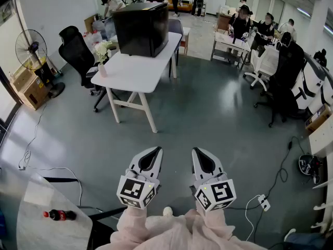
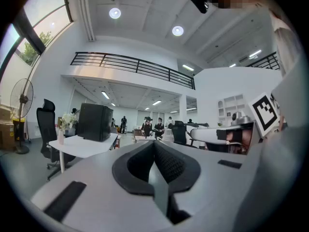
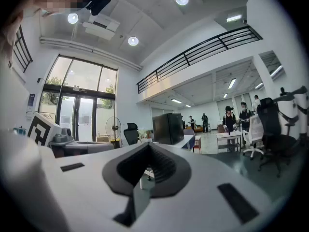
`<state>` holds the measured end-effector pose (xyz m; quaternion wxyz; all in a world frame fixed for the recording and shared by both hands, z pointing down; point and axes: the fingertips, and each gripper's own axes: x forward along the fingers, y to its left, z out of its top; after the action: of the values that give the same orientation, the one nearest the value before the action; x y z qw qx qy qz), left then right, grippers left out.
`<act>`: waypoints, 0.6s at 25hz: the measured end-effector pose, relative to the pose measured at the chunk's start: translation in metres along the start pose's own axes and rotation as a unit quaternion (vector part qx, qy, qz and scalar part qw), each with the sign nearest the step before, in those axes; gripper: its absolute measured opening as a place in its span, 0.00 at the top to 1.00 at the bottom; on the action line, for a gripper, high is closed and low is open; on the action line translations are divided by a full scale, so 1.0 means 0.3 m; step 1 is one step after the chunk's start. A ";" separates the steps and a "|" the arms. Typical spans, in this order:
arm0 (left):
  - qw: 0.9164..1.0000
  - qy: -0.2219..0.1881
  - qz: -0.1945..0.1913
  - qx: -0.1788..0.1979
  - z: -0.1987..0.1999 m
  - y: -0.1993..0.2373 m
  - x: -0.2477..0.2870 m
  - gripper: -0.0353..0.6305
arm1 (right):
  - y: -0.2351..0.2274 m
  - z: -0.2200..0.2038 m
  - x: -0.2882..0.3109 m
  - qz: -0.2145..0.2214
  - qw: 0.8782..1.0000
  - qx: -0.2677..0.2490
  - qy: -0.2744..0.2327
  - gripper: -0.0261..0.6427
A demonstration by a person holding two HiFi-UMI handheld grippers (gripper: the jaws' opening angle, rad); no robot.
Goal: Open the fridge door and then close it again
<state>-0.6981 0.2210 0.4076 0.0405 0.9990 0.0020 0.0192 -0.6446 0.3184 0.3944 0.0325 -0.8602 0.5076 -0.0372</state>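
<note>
The fridge point(image 1: 141, 28) is a small black box standing on the far end of a white table point(image 1: 136, 69), several steps ahead of me; its door is shut. It also shows as a dark box in the left gripper view point(image 2: 94, 122) and the right gripper view point(image 3: 168, 128). My left gripper point(image 1: 157, 151) and right gripper point(image 1: 196, 151) are held side by side, level, low in the head view over the grey floor. Both have their jaws together with nothing between them. Neither is near the fridge.
A small vase of flowers point(image 1: 102, 56) stands at the table's left edge. A black office chair point(image 1: 77, 53) and a standing fan point(image 1: 32, 51) are left of the table. More chairs, desks and several people fill the right and back. A cola bottle point(image 1: 59, 215) lies on a nearby surface.
</note>
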 end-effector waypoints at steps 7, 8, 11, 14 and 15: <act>1.000 0.000 0.000 0.004 -0.002 0.033 -0.021 0.93 | 0.045 -0.009 0.033 0.009 1.000 0.001 -0.001 0.94; 1.000 -0.001 0.001 0.002 -0.003 0.038 -0.023 0.93 | 0.052 -0.009 0.037 0.011 1.000 0.001 -0.002 0.94; 1.000 0.001 0.006 0.000 -0.010 0.056 -0.037 0.93 | 0.071 -0.018 0.050 0.016 1.000 0.003 -0.002 0.94; 1.000 0.001 0.008 -0.006 -0.017 0.063 -0.038 0.93 | 0.068 -0.027 0.054 0.014 1.000 0.006 0.003 0.94; 1.000 0.002 0.009 -0.009 -0.025 0.068 -0.036 0.93 | 0.067 -0.036 0.057 0.013 1.000 0.008 0.006 0.94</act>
<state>-0.7090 0.2013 0.4162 0.0495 0.9985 -0.0068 0.0221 -0.6549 0.2935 0.4038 0.0372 -0.8531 0.5184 -0.0461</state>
